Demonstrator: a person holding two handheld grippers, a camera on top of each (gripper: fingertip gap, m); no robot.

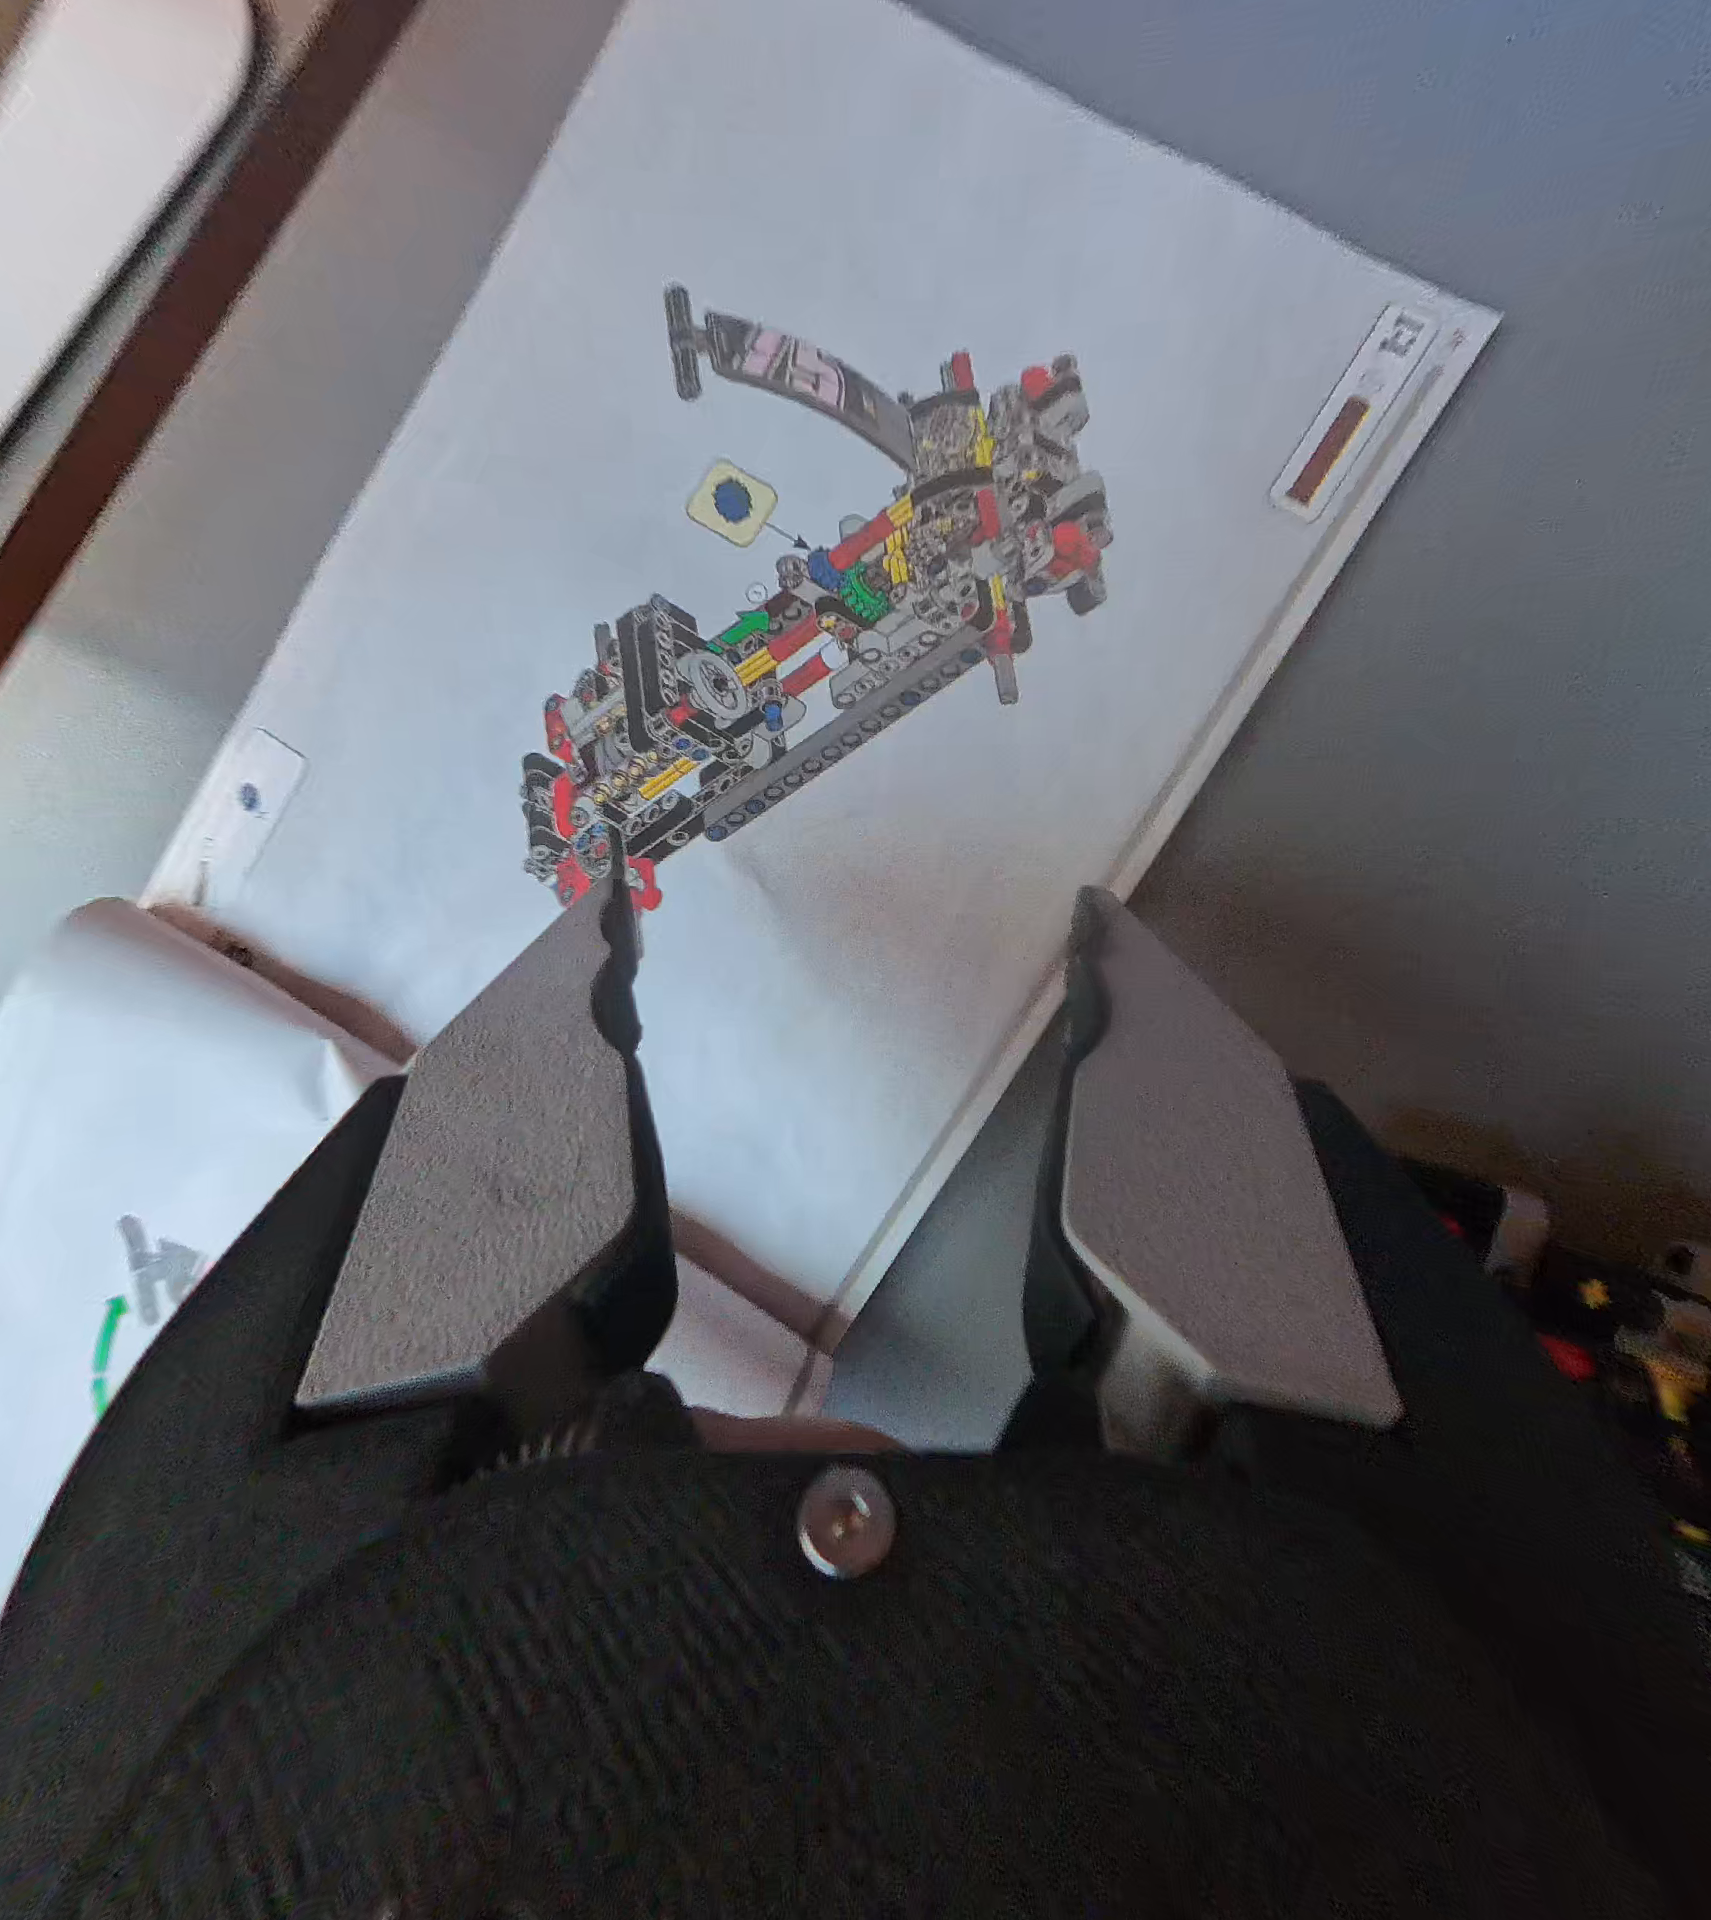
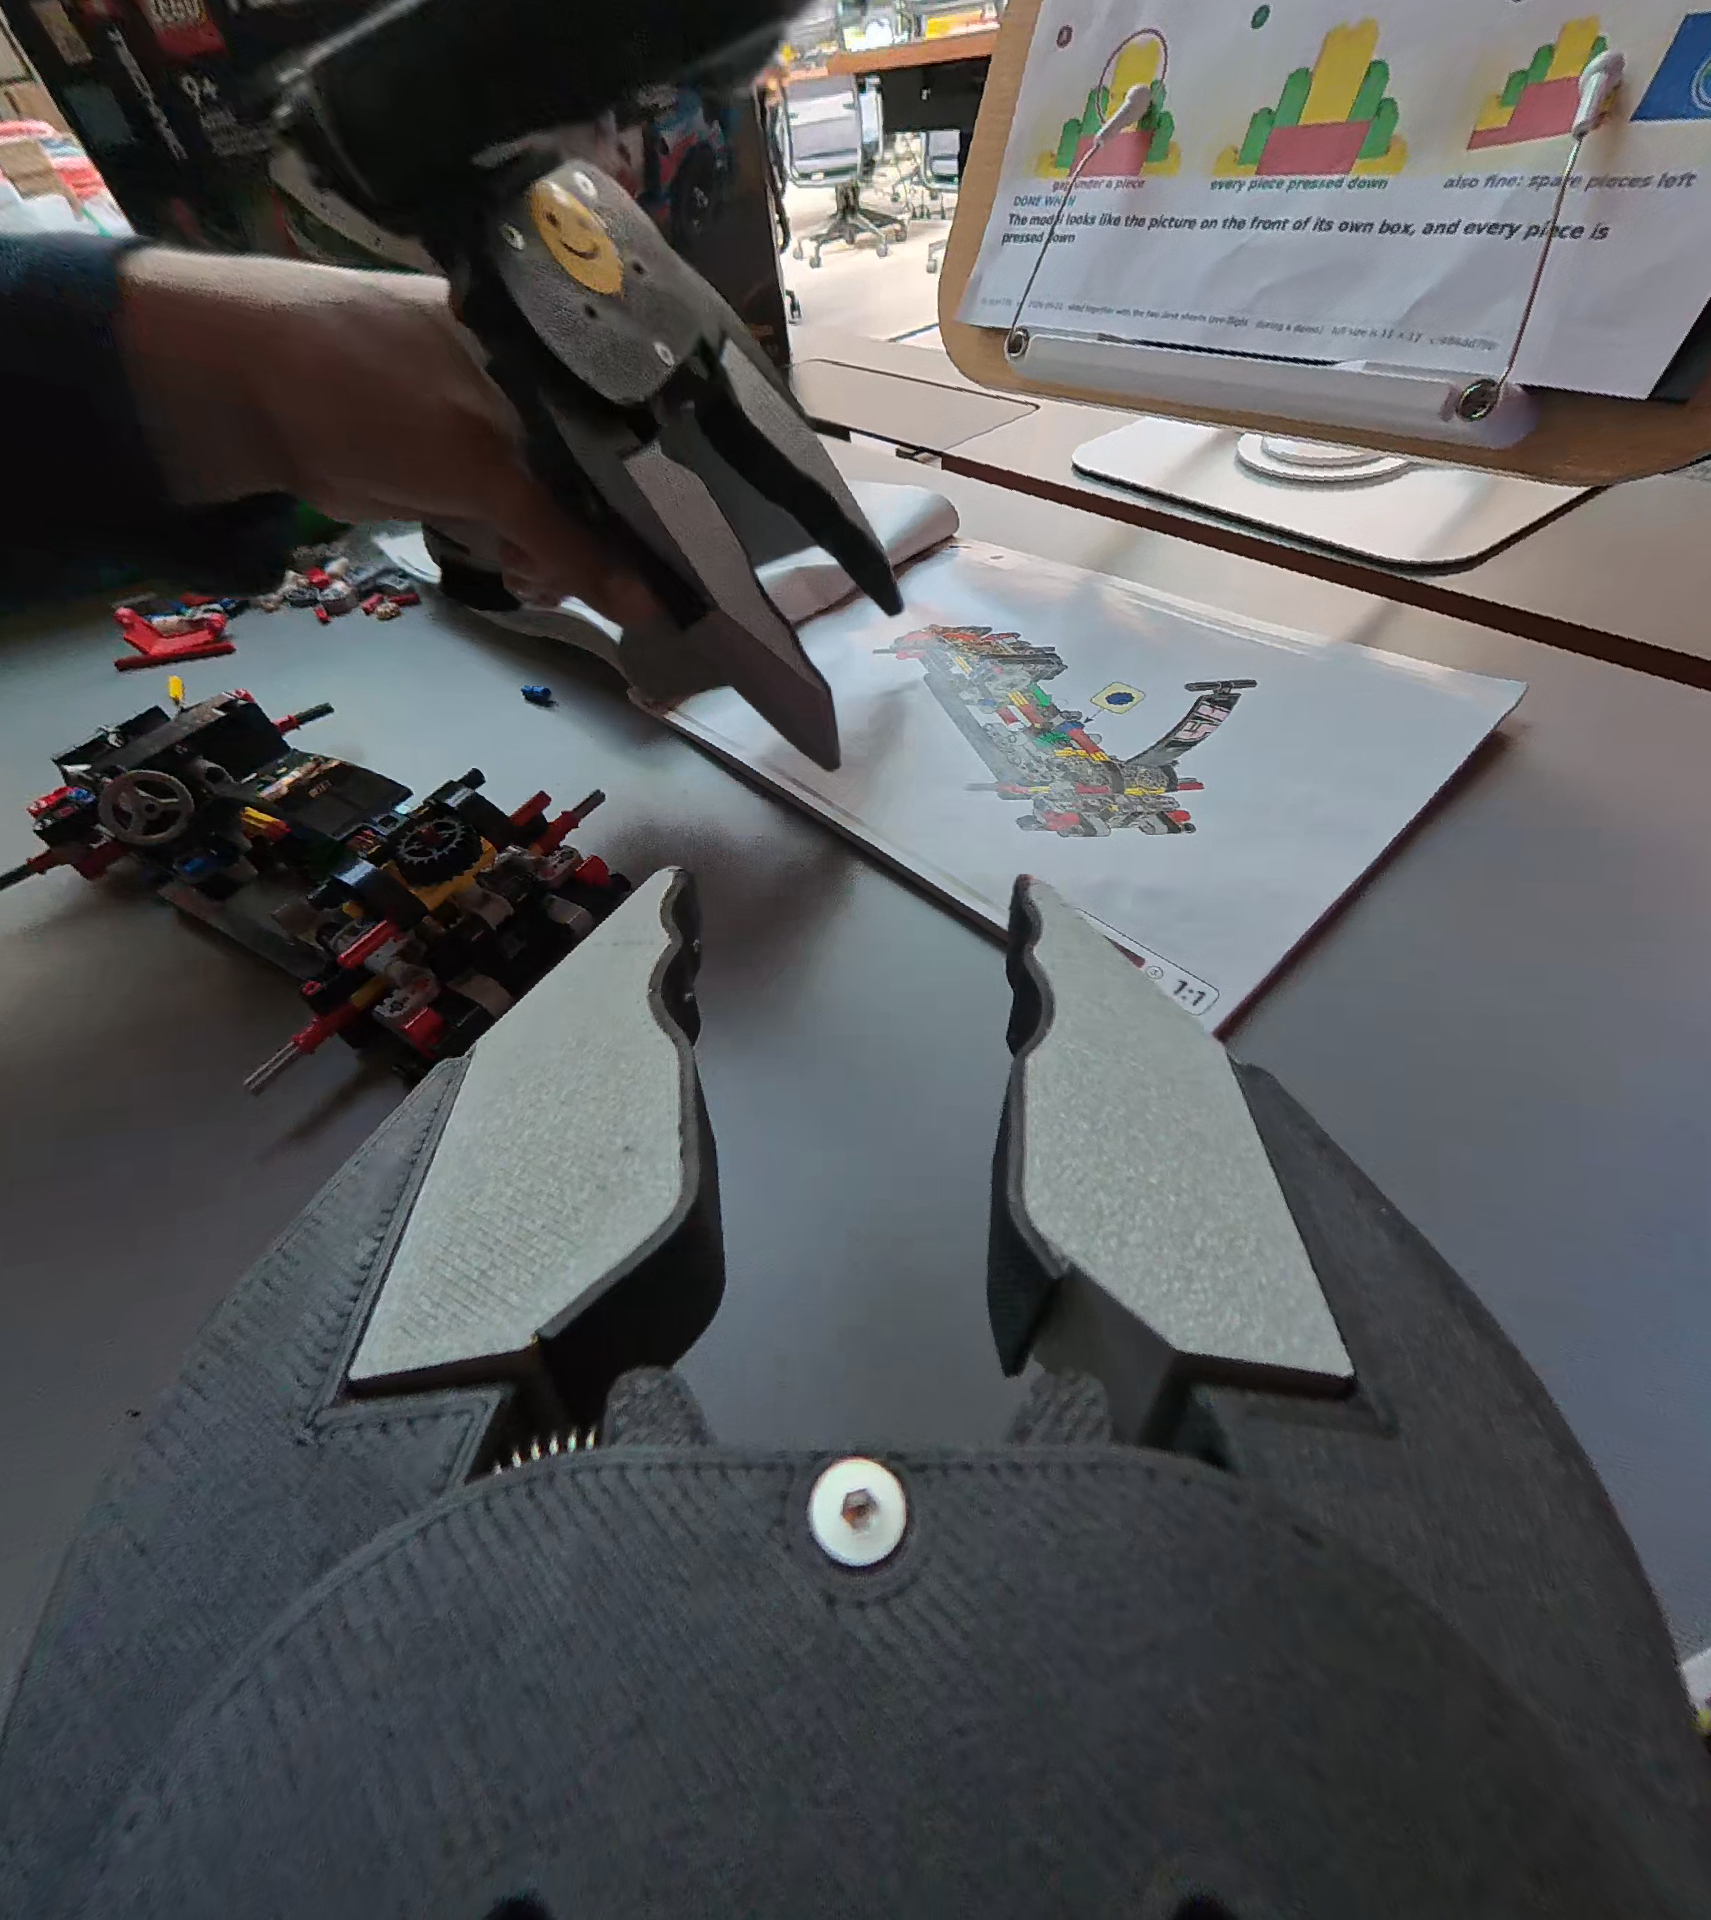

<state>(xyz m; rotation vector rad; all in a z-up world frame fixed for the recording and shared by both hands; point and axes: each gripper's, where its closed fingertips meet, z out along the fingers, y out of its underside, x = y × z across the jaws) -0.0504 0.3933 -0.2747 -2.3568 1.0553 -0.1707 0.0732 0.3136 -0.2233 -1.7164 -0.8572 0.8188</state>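
Observation:
My left gripper (image 1: 851, 894) is open and empty, just above the open instruction booklet (image 1: 830, 312), whose page shows a coloured drawing of a brick model. It also shows in the right wrist view (image 2: 856, 675), held by a hand, its fingers spread over the booklet's (image 2: 1298, 790) left edge. My right gripper (image 2: 851, 914) is open and empty above the bare grey table (image 2: 830, 1143). A partly built black, red and yellow brick vehicle (image 2: 311, 852) lies just left of its left finger (image 2: 664, 925).
A small blue piece (image 2: 537, 693) and loose red and dark pieces (image 2: 238, 613) lie at the far left. A stand with a printed sheet (image 2: 1350, 208) rises behind the booklet. Loose pieces lie at the left wrist view's lower right (image 1: 1661, 1340). The small blue piece (image 2: 537, 693) is closer to my left gripper, around 15 cm from its tips; the right tips are 25 cm off.

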